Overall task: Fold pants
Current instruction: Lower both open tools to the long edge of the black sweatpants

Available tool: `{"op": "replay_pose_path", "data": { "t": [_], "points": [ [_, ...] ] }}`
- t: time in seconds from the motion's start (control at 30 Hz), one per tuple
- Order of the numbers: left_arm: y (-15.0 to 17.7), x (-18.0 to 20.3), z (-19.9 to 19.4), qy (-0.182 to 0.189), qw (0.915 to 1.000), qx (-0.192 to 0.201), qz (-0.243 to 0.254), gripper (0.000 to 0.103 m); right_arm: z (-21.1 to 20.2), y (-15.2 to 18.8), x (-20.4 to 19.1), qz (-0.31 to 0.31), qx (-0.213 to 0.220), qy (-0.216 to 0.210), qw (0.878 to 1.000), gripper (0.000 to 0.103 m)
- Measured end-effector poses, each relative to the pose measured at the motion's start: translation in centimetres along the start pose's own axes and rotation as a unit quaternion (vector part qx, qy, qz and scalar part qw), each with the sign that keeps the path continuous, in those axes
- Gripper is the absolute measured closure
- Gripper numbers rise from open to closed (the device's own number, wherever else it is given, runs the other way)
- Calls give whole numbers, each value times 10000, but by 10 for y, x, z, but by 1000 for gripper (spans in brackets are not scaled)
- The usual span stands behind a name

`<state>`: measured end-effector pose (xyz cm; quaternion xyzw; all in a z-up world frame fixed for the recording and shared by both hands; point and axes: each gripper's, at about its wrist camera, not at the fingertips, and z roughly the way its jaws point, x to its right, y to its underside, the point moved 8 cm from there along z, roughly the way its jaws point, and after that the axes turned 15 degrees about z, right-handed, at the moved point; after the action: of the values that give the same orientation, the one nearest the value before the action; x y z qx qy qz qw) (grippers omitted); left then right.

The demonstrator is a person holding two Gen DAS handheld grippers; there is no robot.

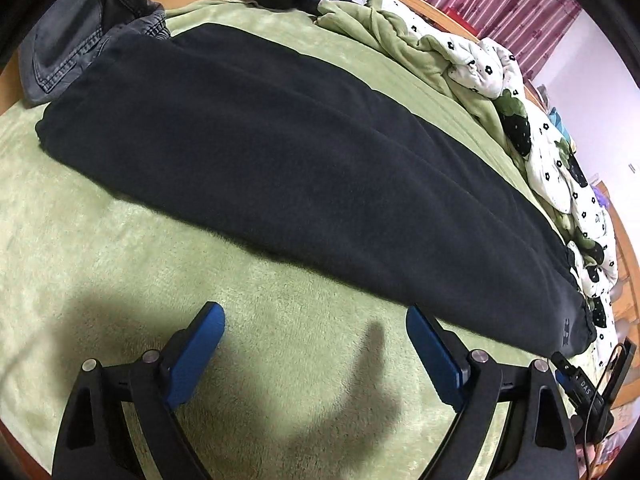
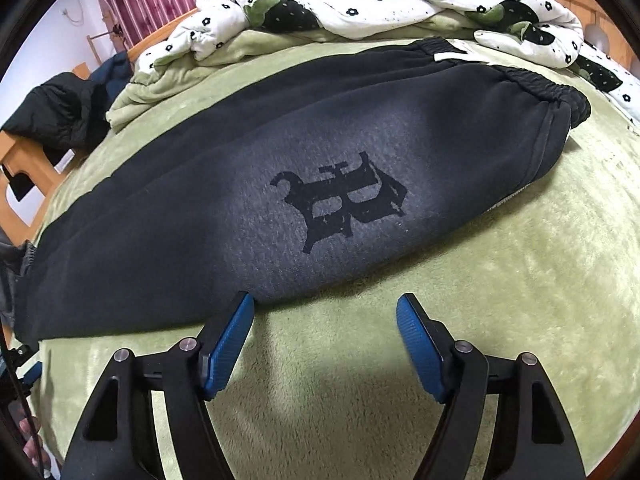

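Observation:
Dark fleece pants (image 1: 280,152) lie flat on a green blanket (image 1: 120,272), folded lengthwise with one leg on the other. In the right wrist view the pants (image 2: 200,208) show a black letter print (image 2: 344,204) and the elastic waistband (image 2: 552,92) at the far right. My left gripper (image 1: 316,312) is open and empty, just short of the pants' near edge. My right gripper (image 2: 325,304) is open and empty, its left fingertip (image 2: 244,304) at the pants' near edge.
A white flowered quilt (image 2: 360,4) and a green cover (image 1: 400,40) are bunched along the far side of the bed. Grey jeans (image 1: 80,40) lie by the pants' far end. Dark clothes (image 2: 60,112) hang on the wooden bed frame (image 2: 24,168). The other gripper's cable (image 1: 600,380) shows at right.

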<state>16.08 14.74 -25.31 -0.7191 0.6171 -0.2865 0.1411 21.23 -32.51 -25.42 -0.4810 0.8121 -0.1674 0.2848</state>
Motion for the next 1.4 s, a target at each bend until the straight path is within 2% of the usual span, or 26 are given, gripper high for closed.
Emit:
{"op": "replay_pose_path", "data": {
  "t": [0.23, 0.33, 0.53, 0.7, 1.03, 1.13, 1.4],
  "points": [
    [2, -4, -2, -29, 10000, 44, 46, 12, 3, 5, -4, -206, 154, 253, 9993, 29],
    [3, -4, -3, -25, 10000, 22, 70, 12, 5, 4, -1, -76, 80, 212, 9997, 28],
    [3, -12, -5, 212, 9994, 33, -280, 12, 8, 2, 1, 122, -82, 194, 9997, 27],
    [3, -9, -4, 240, 9995, -58, -184, 11, 9, 2, -1, 157, -48, 253, 9995, 27],
    [0, -19, -14, 527, 9971, 111, -542, 13, -3, -3, -1, 756, 34, -182, 9970, 31],
    [-2, -23, -18, 445, 9973, 190, -543, 13, -5, -3, -7, 729, 66, -235, 9970, 35],
    [-3, -30, -17, 423, 9969, 188, -630, 14, -11, -4, -13, 733, 215, -363, 9964, 36]
  ]
}}
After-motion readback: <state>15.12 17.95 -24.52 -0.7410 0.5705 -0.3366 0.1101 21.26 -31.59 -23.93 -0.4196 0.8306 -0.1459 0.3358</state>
